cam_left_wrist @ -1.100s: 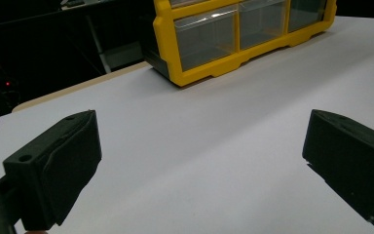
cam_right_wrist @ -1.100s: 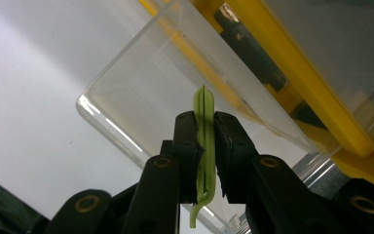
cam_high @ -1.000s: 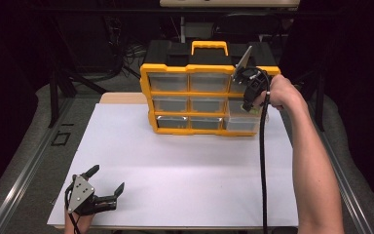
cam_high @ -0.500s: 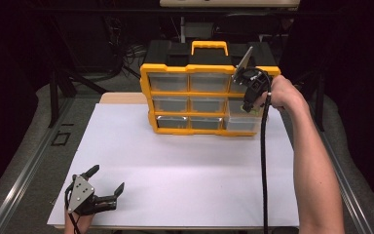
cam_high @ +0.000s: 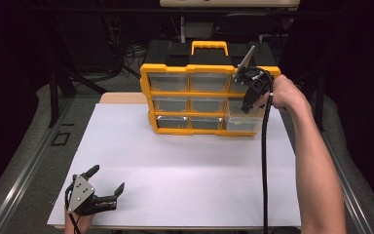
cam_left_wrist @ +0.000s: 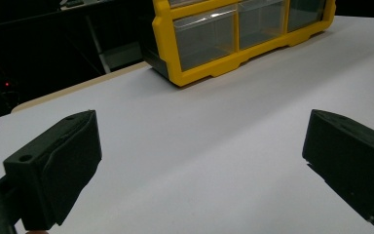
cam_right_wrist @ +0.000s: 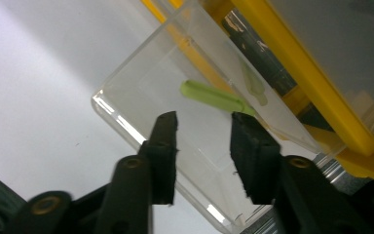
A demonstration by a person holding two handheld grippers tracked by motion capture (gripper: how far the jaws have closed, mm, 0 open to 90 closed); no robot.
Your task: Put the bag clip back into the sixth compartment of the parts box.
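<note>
The right gripper [cam_right_wrist: 202,146] is hovering over the pulled-out clear plastic drawer [cam_right_wrist: 165,126] at the bottom right of the yellow-and-black drawer organiser [cam_high: 199,92], which is standing at the far side of the white table sheet [cam_high: 185,165]. Its jaws have just been opening and are now standing a little apart with nothing between them, and the small green stick-shaped piece [cam_right_wrist: 214,96] is lying loose on the drawer floor just beyond the jaw tips. The left gripper [cam_high: 104,193] is resting near the front left corner of the sheet, well apart from the organiser, with its jaws spread wide on nothing. The likeliest trouble from here is a jaw catching the drawer's thin front rim as the hand is drawing back, which could tip the drawer or drag it off its runners; a push to close it given off-centre could jam it askew in its slot. The light green piece could also slide about if the drawer is being shoved hard. Counted in the high view: one organiser with nine clear drawers in three rows of three, one of them open, one green piece, and two grippers.
</note>
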